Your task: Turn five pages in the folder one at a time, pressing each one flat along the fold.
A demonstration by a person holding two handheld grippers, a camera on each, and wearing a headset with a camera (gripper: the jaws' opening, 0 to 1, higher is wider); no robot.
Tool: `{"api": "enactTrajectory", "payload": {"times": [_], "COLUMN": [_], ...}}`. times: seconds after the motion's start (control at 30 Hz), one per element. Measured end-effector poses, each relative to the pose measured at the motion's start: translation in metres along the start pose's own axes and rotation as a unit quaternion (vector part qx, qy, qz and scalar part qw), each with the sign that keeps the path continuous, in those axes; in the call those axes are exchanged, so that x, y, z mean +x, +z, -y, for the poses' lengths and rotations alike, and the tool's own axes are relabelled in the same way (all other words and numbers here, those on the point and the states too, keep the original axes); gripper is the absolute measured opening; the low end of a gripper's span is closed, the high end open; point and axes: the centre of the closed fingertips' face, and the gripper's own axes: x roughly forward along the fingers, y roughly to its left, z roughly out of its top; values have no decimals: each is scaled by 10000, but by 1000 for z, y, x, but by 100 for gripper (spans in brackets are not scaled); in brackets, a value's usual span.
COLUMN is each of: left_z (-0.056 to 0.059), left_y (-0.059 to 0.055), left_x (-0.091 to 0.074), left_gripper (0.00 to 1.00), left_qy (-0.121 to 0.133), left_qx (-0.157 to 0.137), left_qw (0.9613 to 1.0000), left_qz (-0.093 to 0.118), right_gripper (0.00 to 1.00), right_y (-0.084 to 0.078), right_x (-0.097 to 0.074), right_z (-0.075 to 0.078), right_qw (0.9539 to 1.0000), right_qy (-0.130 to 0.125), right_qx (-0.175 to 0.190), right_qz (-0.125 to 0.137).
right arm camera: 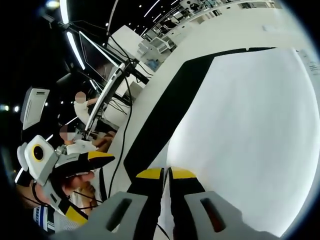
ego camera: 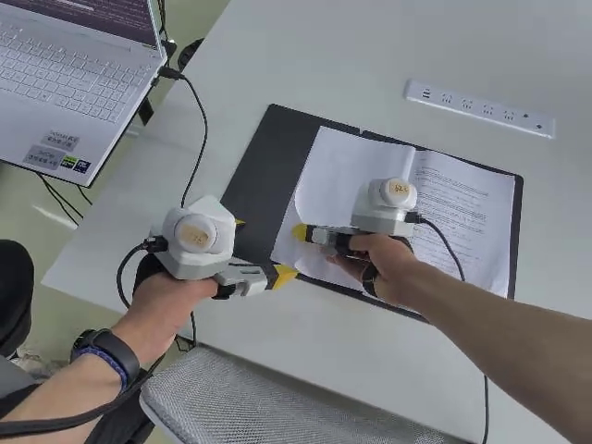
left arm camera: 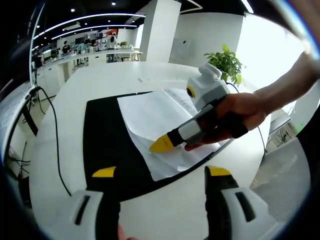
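A black folder (ego camera: 252, 176) lies open on the white table. A blank white page (ego camera: 351, 171) is turned over onto its left half, and a printed page (ego camera: 472, 208) lies on the right half. My right gripper (ego camera: 301, 232) is shut, its yellow tips low over the blank page near the page's left edge; in the right gripper view its tips (right arm camera: 167, 173) meet over the white paper (right arm camera: 250, 125). My left gripper (ego camera: 280, 276) hovers open just off the folder's front left edge, its tips (left arm camera: 161, 172) wide apart with nothing between them, facing the right gripper (left arm camera: 162, 144).
An open laptop (ego camera: 65, 74) sits at the far left with a black cable (ego camera: 199, 120) running along the table beside the folder. A white power strip (ego camera: 479, 108) lies at the back right. A grey chair seat (ego camera: 259, 398) is below the table's front edge.
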Motion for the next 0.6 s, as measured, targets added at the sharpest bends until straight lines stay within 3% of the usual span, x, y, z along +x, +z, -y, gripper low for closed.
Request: {"api": "enactTrajectory", "payload": {"times": [0.43,0.53,0.6], "left_z": [1,2,3], "left_y": [7,7,9], "left_x": [5,8,9], "left_gripper": [65,65,64], "left_qy": [-58,-121,-145], "left_qx": [77,145,158], "left_qw": [9999,9998,9998], "left_qz": [-27,-47,-31], "right_gripper": [20,30,37], "right_y": [-1,0,6], "right_x": [-6,-11,-19], "right_z": [-10,-15,-19], "right_qw": [9998,9995,9990], "right_qy": [192,315,368], "right_qx": [10,51,-109], "right_qz": [74,74,212]}}
